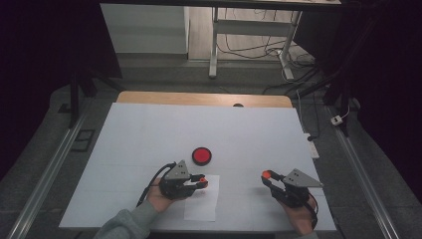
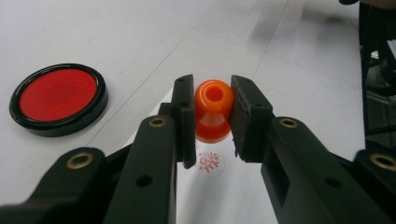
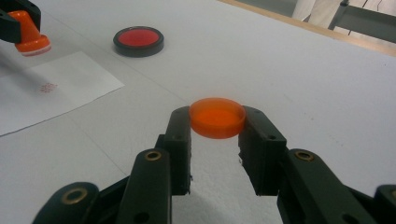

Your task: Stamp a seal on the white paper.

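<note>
Left gripper (image 1: 201, 182) clamped on an orange stamp (image 2: 213, 112), jaws pressing its waisted handle from both sides, hollow knob end facing the camera in the left gripper view. Held just above a white sheet of paper (image 1: 201, 201), off the sheet, with a small red snowflake-like imprint (image 2: 209, 162) on the paper directly beneath. Same stamp (image 3: 29, 31) seen in the right gripper view at far upper left, pale stamping face downward and clear of the paper (image 3: 56, 88), faint red mark (image 3: 48, 87) nearby.

Right gripper (image 1: 267, 175) closed around a round orange cap (image 3: 217, 116), shallow and disc-shaped, gripped at its rim between the two jaw pads, raised off the white table (image 1: 149, 129). Seen in the high view as an orange spot at the jaw tips, well apart from the paper, to its right.

Red ink pad (image 1: 201, 156) in a round black case, open, lying flat on the table just beyond the paper's far edge, between the two grippers and nearer the left one. Also seen at left in the left gripper view (image 2: 58, 98) and at upper left in the right gripper view (image 3: 138, 40).

Forearm in a grey-green sleeve (image 1: 127, 225) entering from the bottom edge behind the left gripper.
</note>
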{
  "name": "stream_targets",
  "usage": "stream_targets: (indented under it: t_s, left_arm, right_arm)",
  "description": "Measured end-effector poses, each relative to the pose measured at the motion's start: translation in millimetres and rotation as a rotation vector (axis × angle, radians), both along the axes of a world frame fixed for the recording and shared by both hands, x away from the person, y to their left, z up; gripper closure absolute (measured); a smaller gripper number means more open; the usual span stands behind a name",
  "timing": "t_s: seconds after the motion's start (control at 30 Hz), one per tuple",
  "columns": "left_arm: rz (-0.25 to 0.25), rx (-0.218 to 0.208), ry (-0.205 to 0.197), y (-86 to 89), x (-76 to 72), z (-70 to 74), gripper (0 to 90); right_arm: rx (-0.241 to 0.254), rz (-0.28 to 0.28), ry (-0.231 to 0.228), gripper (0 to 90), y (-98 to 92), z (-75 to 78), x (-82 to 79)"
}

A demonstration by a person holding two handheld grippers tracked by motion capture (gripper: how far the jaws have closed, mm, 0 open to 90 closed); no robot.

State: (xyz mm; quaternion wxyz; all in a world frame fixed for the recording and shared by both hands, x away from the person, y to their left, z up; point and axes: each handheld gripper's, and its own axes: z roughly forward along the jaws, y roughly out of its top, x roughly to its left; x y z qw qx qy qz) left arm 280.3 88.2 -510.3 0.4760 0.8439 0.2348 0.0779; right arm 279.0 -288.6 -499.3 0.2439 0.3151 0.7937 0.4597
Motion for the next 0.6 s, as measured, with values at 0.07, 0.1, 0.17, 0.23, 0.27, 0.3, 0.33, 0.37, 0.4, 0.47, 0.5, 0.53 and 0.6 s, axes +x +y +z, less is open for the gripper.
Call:
stream_targets:
  t_s: [0.07,0.1,0.17,0.23,0.27,0.3,0.33,0.37,0.4,0.47,0.5,0.53,0.6]
  left_arm:
    - [0.005,-0.004,0.004,0.6,0.3,1.0,72.3]
    - [0.006,-0.008,0.007,1.1,0.8,1.6,72.3]
    - [0.009,-0.014,0.013,2.2,1.7,3.2,72.3]
    - [0.010,-0.019,0.021,3.1,2.9,5.1,72.3]
    - [0.011,-0.021,0.025,3.4,3.3,5.9,72.4]
    - [0.013,-0.021,0.028,3.9,3.9,6.8,72.3]
    - [0.015,-0.025,0.032,4.3,4.3,7.7,72.3]
    - [0.017,-0.028,0.033,4.8,4.7,8.7,72.3]
    - [0.021,-0.032,0.035,5.7,5.1,10.2,72.3]
    - [0.025,-0.041,0.041,7.3,5.6,12.5,72.3]
    - [0.029,-0.048,0.046,8.0,5.9,13.9,72.3]
    - [0.035,-0.051,0.046,9.1,6.3,15.6,72.2]
    - [0.044,-0.060,0.044,11.5,7.4,19.3,72.2]
  right_arm:
    - [0.000,0.001,0.000,64.7,0.3,0.0,0.0]
    - [0.001,0.001,0.001,64.7,0.6,0.0,-0.2]
    - [0.001,0.002,0.001,64.7,0.8,-0.1,-0.2]
    - [0.001,0.003,0.001,64.7,0.8,-0.1,-0.1]
    - [0.001,0.003,-0.001,64.7,0.8,-0.2,0.0]
    - [0.001,0.003,0.000,64.7,0.9,-0.2,0.1]
    - [0.003,0.003,-0.001,64.7,1.0,-0.3,0.1]
    - [0.003,0.004,-0.002,64.7,1.1,-0.3,0.1]
    - [0.002,0.004,-0.003,64.7,1.1,-0.2,0.2]
    - [0.002,0.005,-0.003,64.7,1.2,-0.3,0.2]
    - [0.003,0.005,-0.003,64.7,1.3,-0.4,0.2]
    - [0.004,0.005,-0.004,64.7,1.4,-0.4,0.3]
    - [0.002,0.005,-0.003,64.7,1.7,-0.3,0.2]
